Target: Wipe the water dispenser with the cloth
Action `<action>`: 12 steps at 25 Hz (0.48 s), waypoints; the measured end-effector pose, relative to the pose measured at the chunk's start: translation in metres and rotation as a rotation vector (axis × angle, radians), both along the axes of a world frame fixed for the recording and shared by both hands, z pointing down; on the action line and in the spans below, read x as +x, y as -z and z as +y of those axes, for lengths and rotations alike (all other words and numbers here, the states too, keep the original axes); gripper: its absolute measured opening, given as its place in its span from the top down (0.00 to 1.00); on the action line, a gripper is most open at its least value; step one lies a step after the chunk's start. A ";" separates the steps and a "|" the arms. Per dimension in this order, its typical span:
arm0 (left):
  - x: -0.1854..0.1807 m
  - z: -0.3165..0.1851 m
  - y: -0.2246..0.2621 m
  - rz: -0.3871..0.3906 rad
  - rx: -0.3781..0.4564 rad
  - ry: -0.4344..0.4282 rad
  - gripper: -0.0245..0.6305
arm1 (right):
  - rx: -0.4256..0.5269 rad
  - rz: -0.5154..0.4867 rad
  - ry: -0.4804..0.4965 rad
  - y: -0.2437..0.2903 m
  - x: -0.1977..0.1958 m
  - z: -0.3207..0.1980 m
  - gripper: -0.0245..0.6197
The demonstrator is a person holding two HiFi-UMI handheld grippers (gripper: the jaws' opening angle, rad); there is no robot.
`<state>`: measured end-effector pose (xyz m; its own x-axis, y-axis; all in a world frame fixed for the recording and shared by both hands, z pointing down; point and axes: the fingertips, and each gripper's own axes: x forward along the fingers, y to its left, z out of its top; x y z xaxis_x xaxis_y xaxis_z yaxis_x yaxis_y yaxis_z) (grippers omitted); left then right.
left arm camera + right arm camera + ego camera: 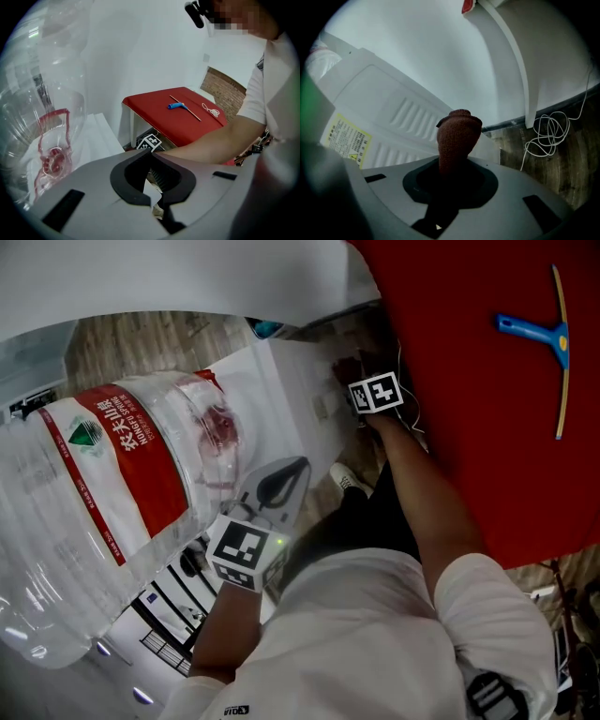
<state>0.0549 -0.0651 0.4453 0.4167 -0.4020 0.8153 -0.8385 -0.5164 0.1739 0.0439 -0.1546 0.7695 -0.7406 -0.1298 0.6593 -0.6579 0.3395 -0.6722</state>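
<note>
The cloth (458, 133) is clamped in the closed fingers of the right gripper (452, 168), near the ribbed panel of the water dispenser (393, 117). The left gripper (156, 203) is closed, empty; the bottle (103, 493) beside it could be knocked

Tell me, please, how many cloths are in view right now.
1: a brown cloth held in the right gripper, by the white water dispenser. Others may be hidden.
</note>
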 end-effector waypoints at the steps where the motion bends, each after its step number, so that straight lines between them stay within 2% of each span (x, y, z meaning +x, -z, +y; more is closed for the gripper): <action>1: -0.001 0.000 0.000 -0.002 -0.002 0.001 0.98 | -0.016 0.010 -0.003 -0.008 0.002 0.001 0.85; 8: -0.003 0.003 -0.003 -0.018 -0.012 -0.001 0.98 | -0.164 0.079 -0.043 -0.057 0.017 0.017 0.85; 12: -0.003 0.002 -0.003 -0.020 -0.015 -0.007 0.98 | -0.148 0.053 -0.059 -0.044 0.015 0.017 0.85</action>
